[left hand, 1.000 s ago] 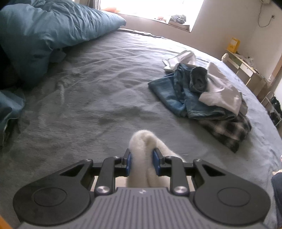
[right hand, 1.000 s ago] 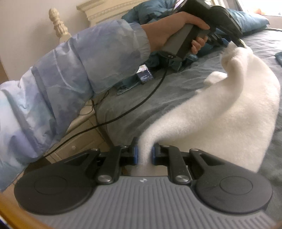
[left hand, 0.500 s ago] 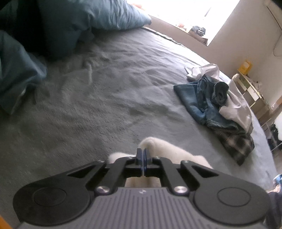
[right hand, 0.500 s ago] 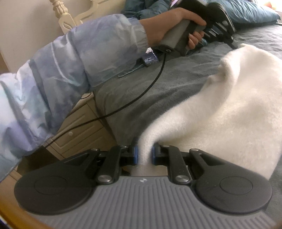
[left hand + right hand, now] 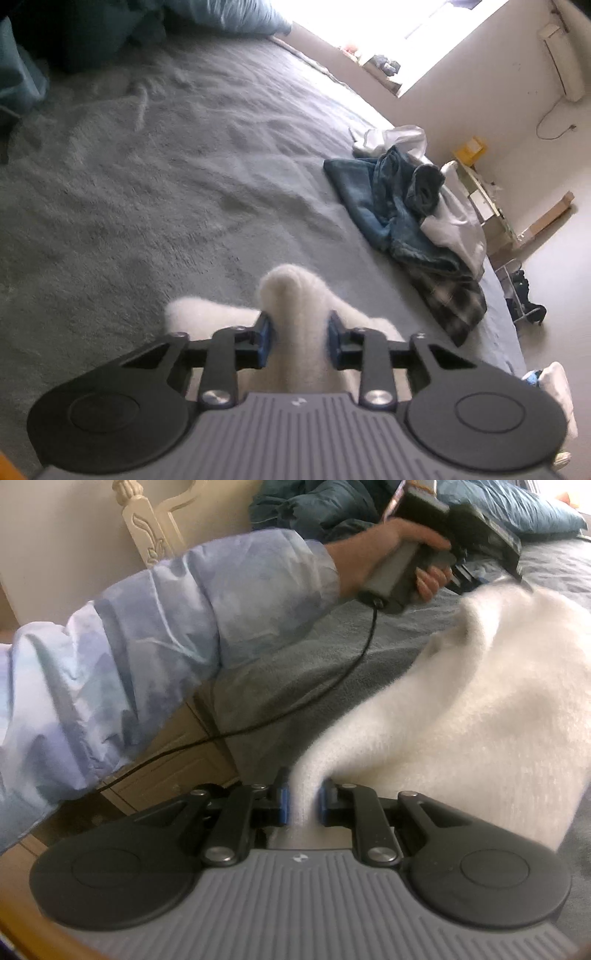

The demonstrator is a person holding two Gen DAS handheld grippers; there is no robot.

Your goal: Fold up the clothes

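**White fleece spread across the grey bed**

The left tongs point(image 5: 298, 341), pinched fully together half a second ago, have just been opening, with a fold of the white fleece garment point(image 5: 480, 716) between their pads. The right tongs point(image 5: 302, 806) stay clamped on the garment's near edge. The garment now lies lower on the grey bed point(image 5: 166, 177) than a second ago. Beyond it lies a heap of jeans and shirts point(image 5: 410, 210); past that heap, a bright window point(image 5: 424, 33).
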